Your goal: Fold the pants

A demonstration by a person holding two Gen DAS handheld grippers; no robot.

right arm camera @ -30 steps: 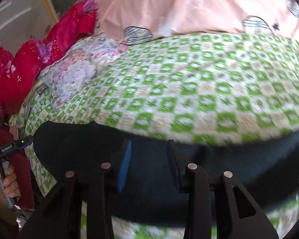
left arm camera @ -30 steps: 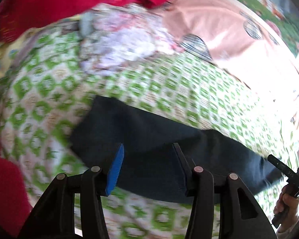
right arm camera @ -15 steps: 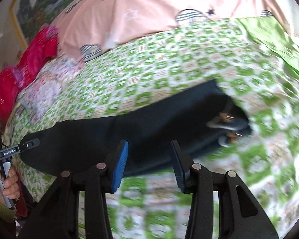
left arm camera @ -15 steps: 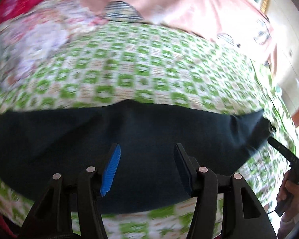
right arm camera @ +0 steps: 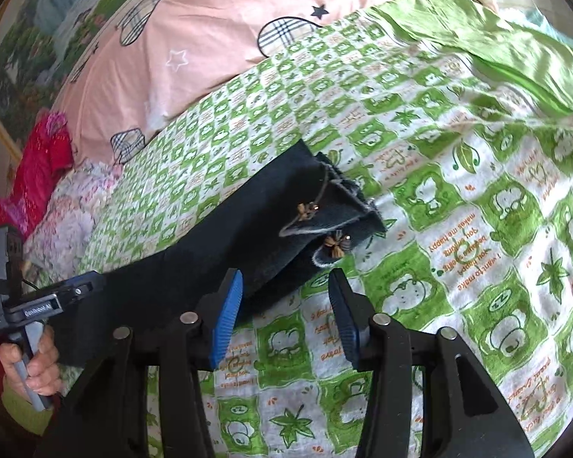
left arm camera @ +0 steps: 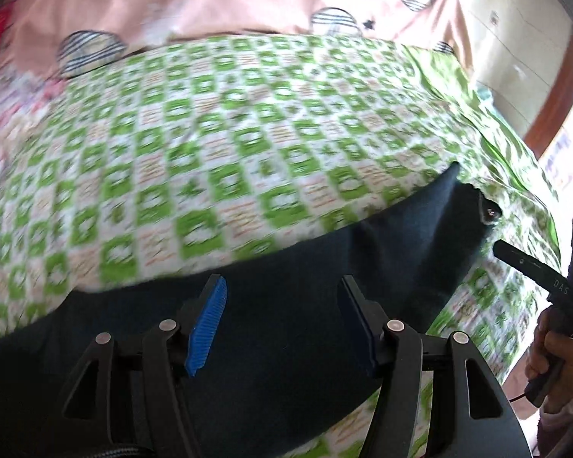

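Dark pants [right arm camera: 217, 244] lie flat on the bed's green-check sheet [right arm camera: 458, 198], already narrowed into one long strip. Long axis runs left-right across the near edge of the bed. The end with small bows and pale trim [right arm camera: 336, 244] points toward the person's right.

Right gripper [right arm camera: 284, 305]: fingers apart, they've just been opening, nothing clamped. That trimmed end sits just ahead and slightly left of the gap; left pad [right arm camera: 227, 318] overlaps the cloth edge in view, contact can't be confirmed. Only sheet shows between the pads.

Left gripper [left arm camera: 282, 320]: fingers apart, also just been opening, hovering over mid-strip with dark cloth filling the gap below but not pinched. Motion blur in this view, so height above the cloth is unclear.

Key relation: the right hand is nearest the trimmed end, the left is over the middle, and the far left end is out of clear view. My read: the next fold goes end-to-end along the long axis, so the right gripper takes that end and carries it leftward. Risk: catching only the top layer.

Beyond: pink pillow [right arm camera: 210, 38] at the head, red clothing [right arm camera: 38, 175] to the left.
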